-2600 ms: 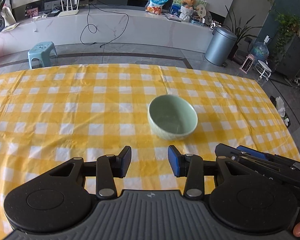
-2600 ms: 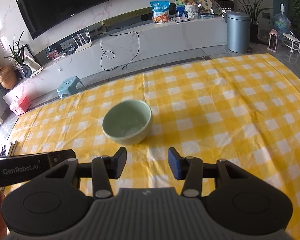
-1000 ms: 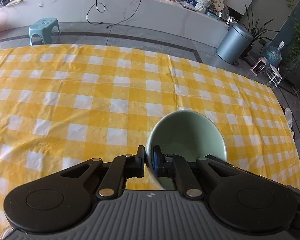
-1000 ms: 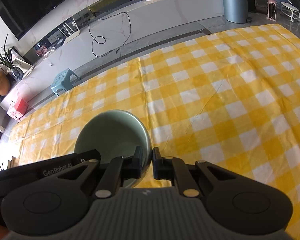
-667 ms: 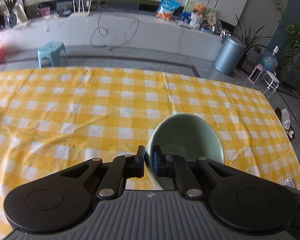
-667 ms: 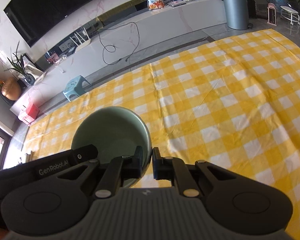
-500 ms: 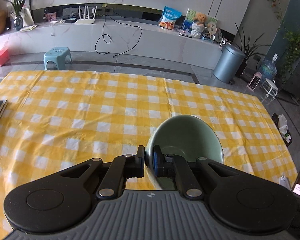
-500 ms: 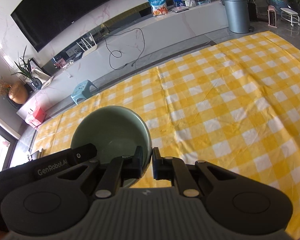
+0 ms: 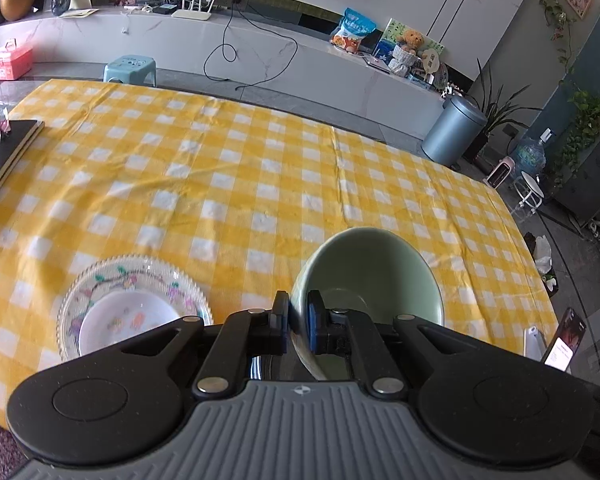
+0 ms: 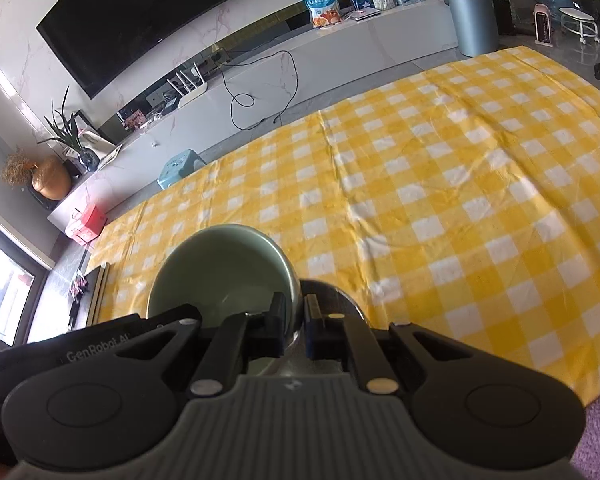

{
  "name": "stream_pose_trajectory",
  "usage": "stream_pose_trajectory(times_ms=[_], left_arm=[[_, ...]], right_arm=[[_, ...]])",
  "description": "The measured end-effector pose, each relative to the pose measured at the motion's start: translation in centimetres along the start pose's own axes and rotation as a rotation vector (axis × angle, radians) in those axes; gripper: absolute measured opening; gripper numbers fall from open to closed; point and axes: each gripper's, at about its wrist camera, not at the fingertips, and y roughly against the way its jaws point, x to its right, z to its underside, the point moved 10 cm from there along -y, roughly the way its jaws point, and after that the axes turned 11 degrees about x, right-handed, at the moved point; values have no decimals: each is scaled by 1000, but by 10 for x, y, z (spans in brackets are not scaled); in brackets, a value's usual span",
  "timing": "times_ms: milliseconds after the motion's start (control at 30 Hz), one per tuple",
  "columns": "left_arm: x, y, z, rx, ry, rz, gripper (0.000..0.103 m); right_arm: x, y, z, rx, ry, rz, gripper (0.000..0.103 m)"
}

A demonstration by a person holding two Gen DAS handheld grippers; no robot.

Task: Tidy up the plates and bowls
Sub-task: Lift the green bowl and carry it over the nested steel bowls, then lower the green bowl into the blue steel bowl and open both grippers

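Left wrist, step: we carry the green bowl [image 9: 370, 276] clear of the yellow checked tablecloth [image 9: 228, 168]; we judge its goal to be the patterned glass plate [image 9: 134, 308] near the cloth's near-left edge, so we should keep it level and centre it over the plate before lowering
Left wrist, tool: the left gripper [image 9: 298, 324] has its jaws clamped on the bowl's left rim, one pad outside, one inside
Left wrist, bowl's place: held above the near-right part of the cloth, just right of the plate, apart from it
Left wrist, pose: we point the gripper steeply down and forward across the table
Right wrist, step: both pinches share one rim, so we should move the two hands together to avoid twisting the bowl
Right wrist, tool: the right gripper [image 10: 294, 326] has its jaws closed on the bowl [image 10: 220, 268] at its right rim
Right wrist, pose: tilted down, close beside the left gripper's dark body [image 10: 80, 354] at the near-left; the plate is out of view here
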Motion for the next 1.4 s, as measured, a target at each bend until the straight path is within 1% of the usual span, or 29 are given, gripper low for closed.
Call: stream_pose_trajectory(times_ms=[200, 333, 500, 800, 867, 967, 1400], left_arm=[[3, 2, 23, -43, -25, 12, 10], [4, 0, 35, -70, -62, 3, 10], [7, 0, 39, -82, -125, -8, 10], [5, -8, 45, -112, -171, -24, 9], [4, -10, 45, -123, -164, -19, 9], [5, -12, 45, -123, -185, -28, 9], [4, -14, 46, -121, -175, -24, 9]], right_arm=[[12, 8, 11, -11, 24, 20, 6], [20, 5, 22, -42, 30, 37, 5], [19, 2, 28, -49, 90, 56, 4], [20, -4, 31, -48, 167, 83, 5], [20, -5, 31, -45, 190, 95, 5], [18, -7, 32, -42, 218, 104, 5], [20, -14, 37, -44, 250, 114, 5]])
